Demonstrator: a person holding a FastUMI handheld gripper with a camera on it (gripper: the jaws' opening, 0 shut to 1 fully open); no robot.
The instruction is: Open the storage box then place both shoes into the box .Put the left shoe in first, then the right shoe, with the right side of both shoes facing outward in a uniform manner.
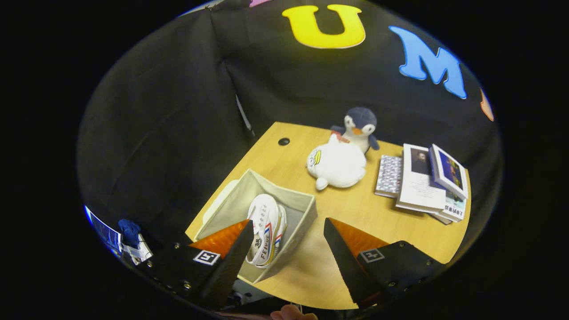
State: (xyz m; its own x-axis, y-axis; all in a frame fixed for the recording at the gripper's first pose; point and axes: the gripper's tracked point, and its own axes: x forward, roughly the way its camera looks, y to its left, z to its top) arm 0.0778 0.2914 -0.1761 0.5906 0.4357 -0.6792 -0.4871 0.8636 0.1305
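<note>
Showing: gripper held above the desk, looking down on the box.
Gripper: fingers spread wide apart, nothing between them; released.
Box: open, lidless fabric bin at the desk's near corner, just ahead of one finger, which overlaps its near wall in this view.
Shoe: one white sneaker with striped side, standing on edge inside the box, leaning toward the wall nearer the other finger. Whether a second shoe lies beneath or behind it cannot be told.
Bystanders: white plush and penguin beyond the box; books stacked farther along the desk, well apart from the box.
Hand: fingertips just visible below the gripper.
Stage (judged): box opened, at least one shoe stowed; the other may remain to be fetched.
Risk 1: the soft wall may fold if a finger clips it on descent, tipping the box off the corner.
Risk 2: the leaning shoe may topple flat when the next is pushed in, losing the uniform facing.
Risk 3: little free width remains beside the shoe, so a second could jam or ride up.
</note>
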